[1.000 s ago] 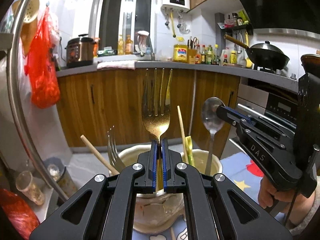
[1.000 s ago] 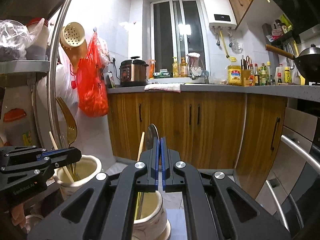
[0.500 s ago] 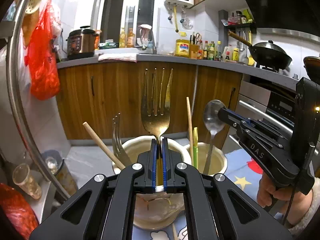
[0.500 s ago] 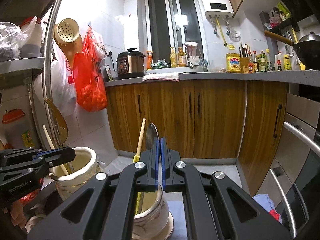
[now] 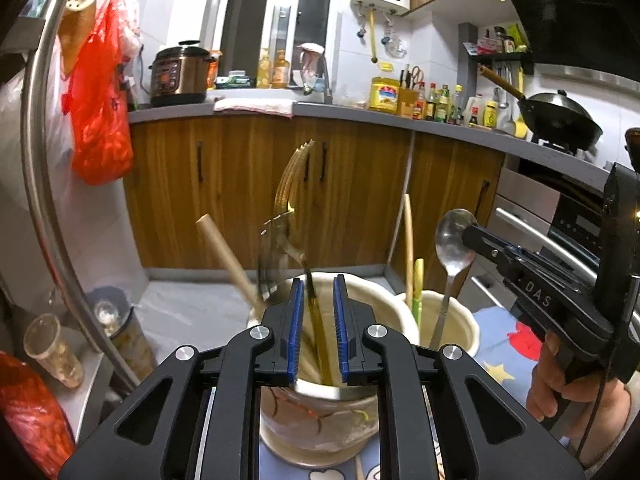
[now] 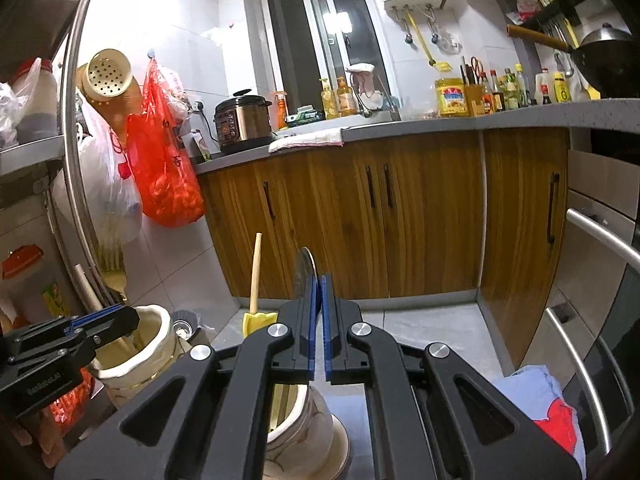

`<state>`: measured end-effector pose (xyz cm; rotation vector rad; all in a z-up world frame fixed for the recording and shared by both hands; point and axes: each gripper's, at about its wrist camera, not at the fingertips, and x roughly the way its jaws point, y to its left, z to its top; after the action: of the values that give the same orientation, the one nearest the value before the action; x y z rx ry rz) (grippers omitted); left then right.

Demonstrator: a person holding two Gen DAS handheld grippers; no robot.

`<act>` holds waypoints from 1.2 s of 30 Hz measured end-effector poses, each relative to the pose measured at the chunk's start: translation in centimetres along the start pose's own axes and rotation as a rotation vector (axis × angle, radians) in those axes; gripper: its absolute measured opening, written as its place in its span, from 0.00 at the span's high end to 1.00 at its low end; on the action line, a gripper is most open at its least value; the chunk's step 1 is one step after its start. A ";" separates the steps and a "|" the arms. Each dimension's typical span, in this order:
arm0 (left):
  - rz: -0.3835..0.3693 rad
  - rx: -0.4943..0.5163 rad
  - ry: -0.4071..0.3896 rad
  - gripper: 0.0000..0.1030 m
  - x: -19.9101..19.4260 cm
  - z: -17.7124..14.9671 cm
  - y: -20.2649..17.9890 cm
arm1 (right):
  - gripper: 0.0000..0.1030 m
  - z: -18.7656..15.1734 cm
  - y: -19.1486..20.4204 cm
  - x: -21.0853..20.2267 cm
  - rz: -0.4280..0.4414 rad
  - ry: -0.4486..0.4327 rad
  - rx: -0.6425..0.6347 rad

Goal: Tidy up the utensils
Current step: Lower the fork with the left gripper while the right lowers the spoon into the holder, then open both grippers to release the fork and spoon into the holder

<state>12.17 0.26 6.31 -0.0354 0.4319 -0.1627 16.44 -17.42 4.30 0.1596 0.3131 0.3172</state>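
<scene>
Your right gripper is shut tight on a silver spoon, right over a cream pot. A yellow-ended stick stands in that pot. At your left, your left gripper sits at the rim of another cream pot.

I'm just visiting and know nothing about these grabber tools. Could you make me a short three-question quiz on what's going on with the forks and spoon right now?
1. True or false: the left gripper is clamped on the gold fork.
2. What does the right gripper hold: (a) silver spoon, (b) wooden stick, (c) nothing?
3. Fill in: the gold fork's handle stands inside the near ____.

Key: 1 false, its jaws have just been opening and the fork leans free between them; 2 a; 3 ceramic pot.
</scene>
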 end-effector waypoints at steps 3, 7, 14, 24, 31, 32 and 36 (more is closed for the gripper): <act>0.009 0.001 -0.003 0.84 0.2 0.0 0.0 | 0.98 -0.1 -0.2 0.3 -0.004 0.009 0.006; 0.009 0.001 -0.004 0.82 0.2 0.0 0.0 | 0.98 -0.1 -0.5 0.6 -0.004 0.014 0.014; -0.001 0.015 -0.013 0.63 0.0 0.2 -0.5 | 0.78 -0.3 -0.8 0.7 -0.009 0.024 0.020; -0.029 0.018 -0.032 0.25 -3.7 1.8 -1.7 | 0.39 1.4 -1.1 -2.9 0.000 0.044 0.056; -0.031 0.003 -0.032 0.14 -7.8 2.4 -1.9 | 0.17 1.8 -0.8 -8.0 0.041 0.079 0.089; -0.020 0.002 -0.028 0.12 -8.4 2.2 -2.0 | 0.14 1.6 -0.6 -8.5 0.045 0.085 0.091; 0.014 -0.008 0.008 0.09 -9.9 0.5 -2.1 | 0.07 -0.5 -0.3 -10.0 0.077 0.146 0.104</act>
<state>3.16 -0.20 11.04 -0.0397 0.4412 -0.1472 7.32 -20.94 6.59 0.2515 0.4693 0.3903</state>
